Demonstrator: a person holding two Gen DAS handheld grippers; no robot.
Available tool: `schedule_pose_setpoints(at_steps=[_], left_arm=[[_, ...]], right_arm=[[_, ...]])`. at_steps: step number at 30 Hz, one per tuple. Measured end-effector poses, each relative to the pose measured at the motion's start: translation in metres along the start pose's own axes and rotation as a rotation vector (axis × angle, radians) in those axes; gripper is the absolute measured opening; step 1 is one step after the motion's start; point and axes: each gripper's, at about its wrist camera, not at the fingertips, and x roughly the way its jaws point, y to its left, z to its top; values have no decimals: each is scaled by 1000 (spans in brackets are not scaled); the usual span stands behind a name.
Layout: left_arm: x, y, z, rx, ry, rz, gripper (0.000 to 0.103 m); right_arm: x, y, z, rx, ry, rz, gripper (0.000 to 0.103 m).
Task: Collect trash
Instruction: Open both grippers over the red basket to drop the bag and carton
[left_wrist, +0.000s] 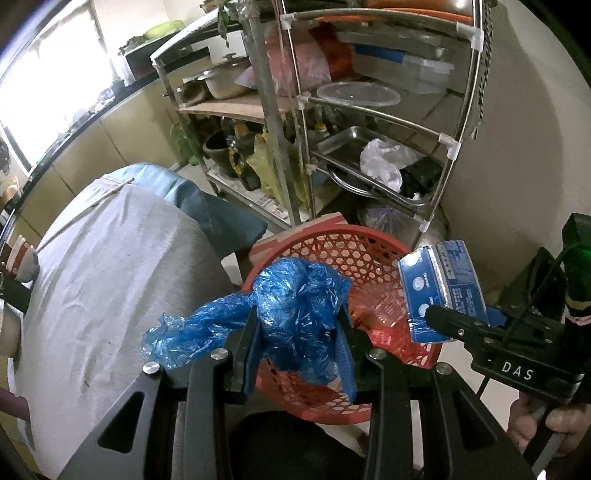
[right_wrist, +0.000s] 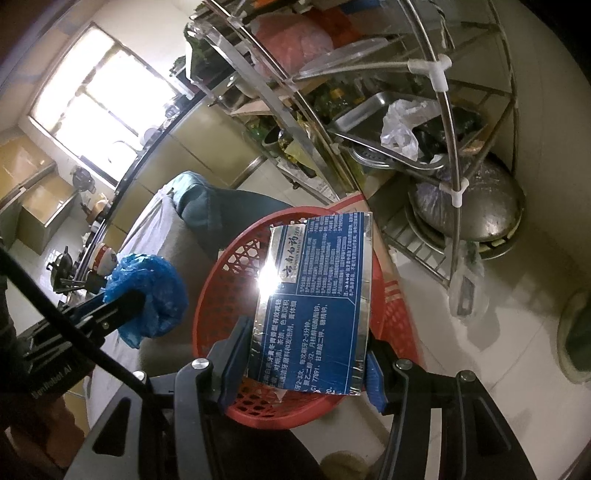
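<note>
Two pieces of trash gathered, neither yet dropped, by the look of it: the left gripper (left_wrist: 301, 332) pinches a crumpled blue plastic bag (left_wrist: 291, 302) above the nine o'clock rim of the red basket (left_wrist: 332, 243); at three o'clock, the right gripper (right_wrist: 306, 354) clamps a flattened blue toothpaste box (right_wrist: 317, 295) over the basket's mouth; release remains.
</note>
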Motion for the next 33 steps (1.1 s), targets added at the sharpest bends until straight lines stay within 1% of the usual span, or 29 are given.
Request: schedule_pose_setpoints(at_steps=[7, 11, 15, 17, 18, 19, 22, 26, 30, 32, 33], left_arm=[[12, 0, 2, -4, 23, -16, 38], [18, 0, 2, -11, 35, -44, 38], [22, 0, 1, -14, 46, -99, 39], [23, -1, 0, -7, 47, -113, 40], [23, -2, -1, -1, 47, -117, 44], [22, -1, -2, 3, 43, -121, 50], [15, 2, -5, 8, 14, -127, 58], [3, 9, -9, 7, -11, -116, 60], [-10, 22, -16, -19, -29, -82, 60], [-18, 33, -22, -44, -35, -59, 63], [-24, 39, -26, -60, -41, -42, 66]], right_arm=[[7, -2, 3, 12, 19, -1, 57], [11, -2, 5, 8, 27, 3, 57], [17, 0, 7, 6, 40, 14, 58], [19, 0, 9, 12, 43, 24, 58], [21, -1, 9, 23, 50, 33, 60], [23, -2, 10, 37, 64, 48, 60], [27, -4, 10, 65, 87, 65, 61], [22, 1, 9, 51, 65, 60, 61], [13, 14, 9, 21, 36, 61, 61], [8, 24, 7, -3, 26, 65, 61], [6, 29, 5, -14, 22, 66, 61]])
